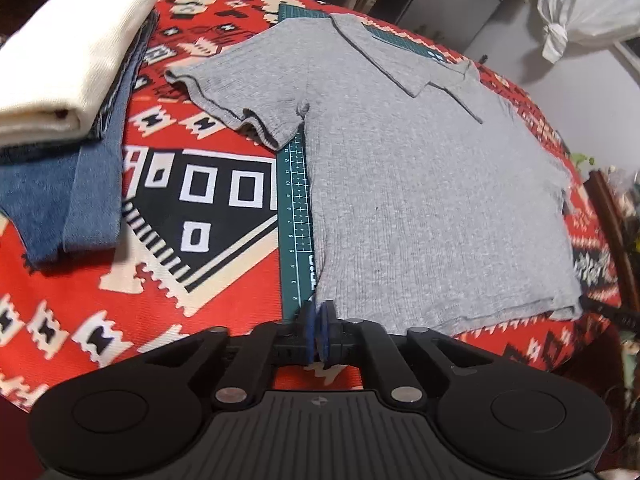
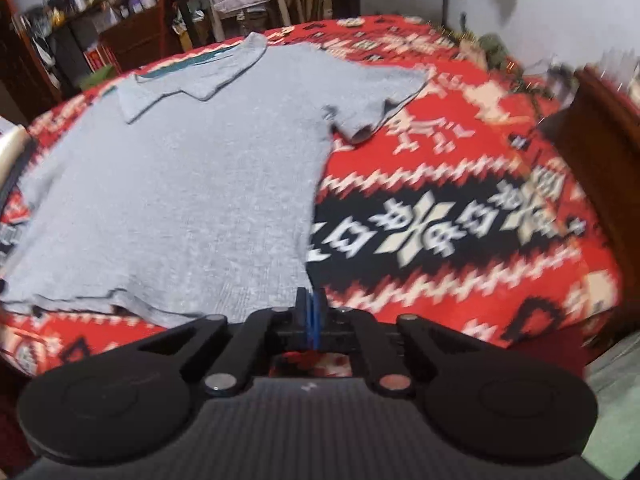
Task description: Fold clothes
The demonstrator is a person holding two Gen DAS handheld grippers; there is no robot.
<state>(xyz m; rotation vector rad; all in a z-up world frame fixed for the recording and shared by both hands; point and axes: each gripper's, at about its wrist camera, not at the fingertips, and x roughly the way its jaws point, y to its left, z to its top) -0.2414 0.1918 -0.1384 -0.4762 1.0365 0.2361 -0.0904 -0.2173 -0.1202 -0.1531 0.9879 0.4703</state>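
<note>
1. Nearest in the left wrist view, the left gripper has its two blue pads pressed together at the near left corner of the shirt's bottom hem. Whether cloth is pinched between them cannot be told.
2. Nearest in the right wrist view, the right gripper also has its pads pressed together, at the near right corner of the same hem. This view is blurred, so a pinch on the cloth cannot be confirmed.
3. The grey shirt lies spread flat beyond both grippers, hem toward the cameras and collar at the far end, with both short sleeves out to the sides.
4. A green cutting mat lies under the shirt, its ruled edge showing along the shirt's left side and again behind the collar.
5. Shirt and mat rest on a red patterned blanket with black and cream shapes.
6. Further off to the left sits a stack: a folded cream cloth on top of folded blue jeans, well apart from the shirt's left sleeve.
</note>
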